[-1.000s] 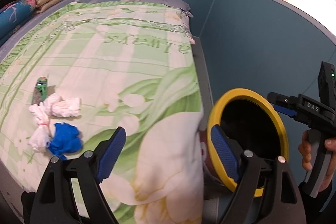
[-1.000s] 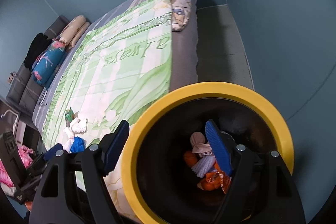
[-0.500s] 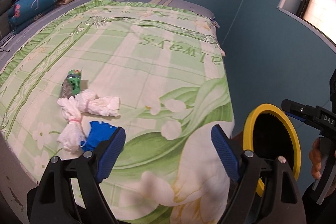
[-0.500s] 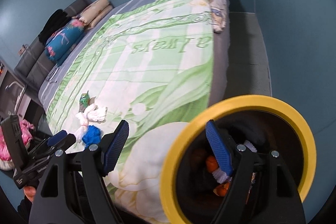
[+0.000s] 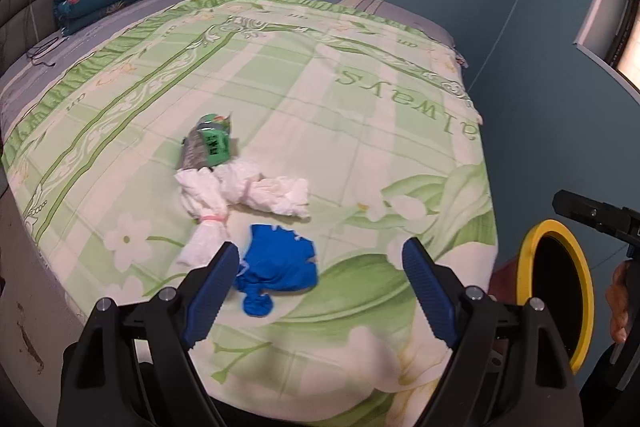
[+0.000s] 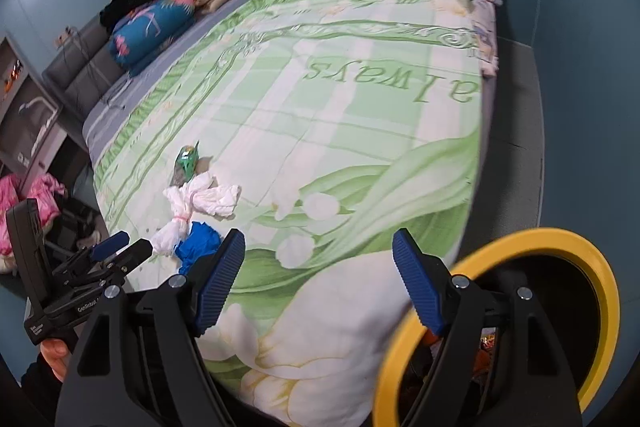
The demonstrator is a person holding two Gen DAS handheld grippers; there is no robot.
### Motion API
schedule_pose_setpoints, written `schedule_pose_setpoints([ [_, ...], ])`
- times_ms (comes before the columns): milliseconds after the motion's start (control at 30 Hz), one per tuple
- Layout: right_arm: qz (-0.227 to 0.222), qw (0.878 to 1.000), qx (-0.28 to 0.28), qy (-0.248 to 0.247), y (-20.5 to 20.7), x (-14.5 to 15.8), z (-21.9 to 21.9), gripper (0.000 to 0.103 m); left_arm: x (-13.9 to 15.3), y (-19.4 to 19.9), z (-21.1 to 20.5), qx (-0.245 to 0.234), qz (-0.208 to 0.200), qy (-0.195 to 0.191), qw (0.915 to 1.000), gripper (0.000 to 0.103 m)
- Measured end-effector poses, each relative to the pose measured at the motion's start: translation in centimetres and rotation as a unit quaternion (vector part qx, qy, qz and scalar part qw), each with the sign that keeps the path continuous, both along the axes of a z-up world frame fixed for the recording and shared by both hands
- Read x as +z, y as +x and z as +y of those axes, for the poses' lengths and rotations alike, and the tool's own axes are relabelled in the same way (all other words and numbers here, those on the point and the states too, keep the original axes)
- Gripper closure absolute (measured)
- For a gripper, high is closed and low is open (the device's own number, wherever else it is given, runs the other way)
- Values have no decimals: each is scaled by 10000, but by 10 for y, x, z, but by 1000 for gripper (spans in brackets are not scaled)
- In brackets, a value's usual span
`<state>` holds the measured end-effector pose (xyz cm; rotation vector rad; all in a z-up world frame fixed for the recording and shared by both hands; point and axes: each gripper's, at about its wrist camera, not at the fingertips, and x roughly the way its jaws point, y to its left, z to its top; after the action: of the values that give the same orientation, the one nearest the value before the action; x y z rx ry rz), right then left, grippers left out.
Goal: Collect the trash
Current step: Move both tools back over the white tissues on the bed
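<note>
While my left tongs hang wide open and empty over the near edge of the bed, the blue crumpled wad lies just beyond the left pad, with the two knotted white tissue bundles touching each other behind it and the green wrapper at their far end. Closing here could pinch the quilt along with the wad, or snag a tissue bundle and drag the heap.

Through the right wrist camera, my right tongs are equally spread with nothing in them, the yellow-rimmed bin low beside the bed's corner. Since the trash sits well apart from it, a loose grip may drop a piece on the floor during the carry.
</note>
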<state>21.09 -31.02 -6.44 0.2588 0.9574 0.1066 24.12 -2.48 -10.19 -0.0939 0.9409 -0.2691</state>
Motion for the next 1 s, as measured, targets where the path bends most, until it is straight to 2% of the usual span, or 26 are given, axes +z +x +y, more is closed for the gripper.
schedule_pose_setpoints([
  [433,464,9961,750,-78,64,-32,70,31,-35,26,51,527,400,-67,9978,23],
  [700,767,9895,1203,-251,108,-56,120,31,-65,50,78,856,751,-274,9931,23],
  [1000,1088,9803,1576,-474,146,-83,162,31,-91,68,84,906,1048,-452,9893,23],
])
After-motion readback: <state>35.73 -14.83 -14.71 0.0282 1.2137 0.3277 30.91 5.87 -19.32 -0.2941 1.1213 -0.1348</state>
